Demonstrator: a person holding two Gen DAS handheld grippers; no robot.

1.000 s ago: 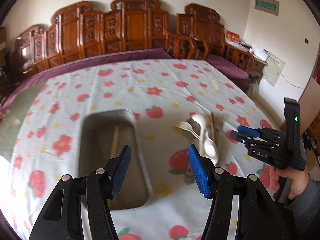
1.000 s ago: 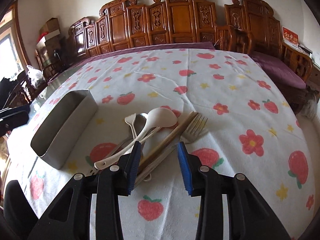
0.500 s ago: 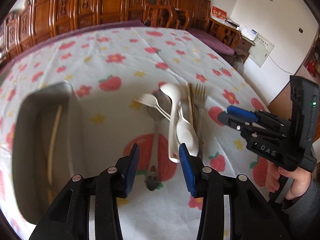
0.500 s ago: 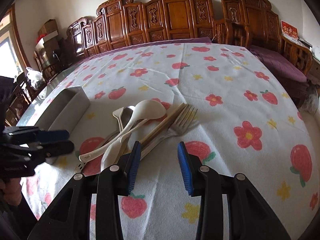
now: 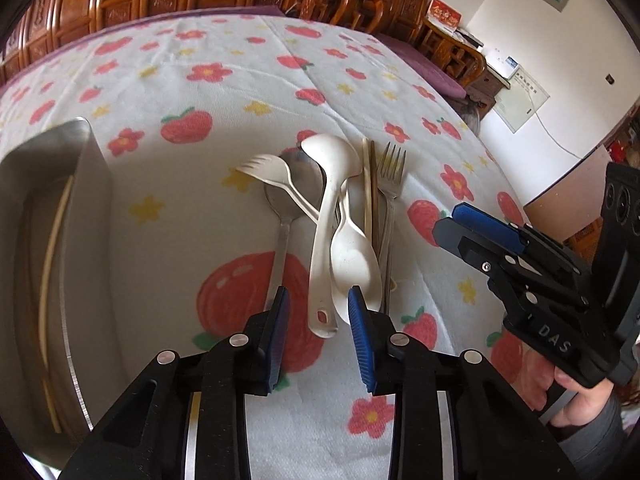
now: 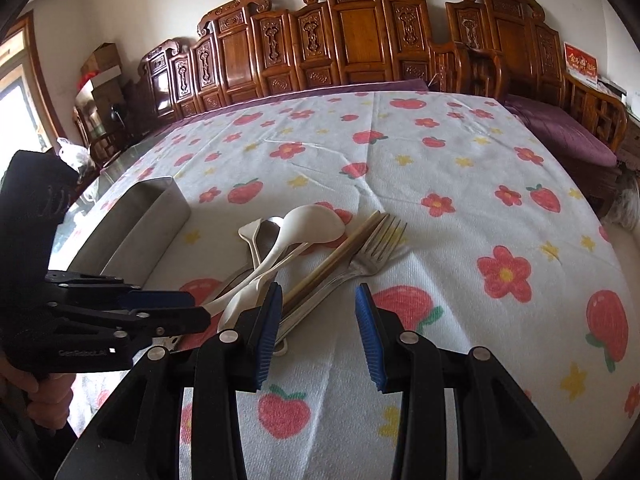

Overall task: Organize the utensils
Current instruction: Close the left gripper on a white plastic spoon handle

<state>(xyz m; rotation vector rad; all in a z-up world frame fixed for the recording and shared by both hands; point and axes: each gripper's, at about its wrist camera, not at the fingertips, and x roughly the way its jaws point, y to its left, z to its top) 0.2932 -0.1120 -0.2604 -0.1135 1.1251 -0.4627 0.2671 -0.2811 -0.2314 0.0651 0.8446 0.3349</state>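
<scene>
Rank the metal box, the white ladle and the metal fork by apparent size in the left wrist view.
1. Metal box, though it lies nearer the camera and runs out of frame.
2. White ladle.
3. Metal fork, partly hidden by the other utensils.

Metal tray [image 5: 86, 184] cut off left

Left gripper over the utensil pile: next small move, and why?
Probably ease the left gripper slightly lower and finish closing on the long white plastic ladle. Its handle end lies between the closing jaws, and the pads do not yet press it. Then carry it to the rectangular steel tray, which already holds one pale chopstick.
</scene>
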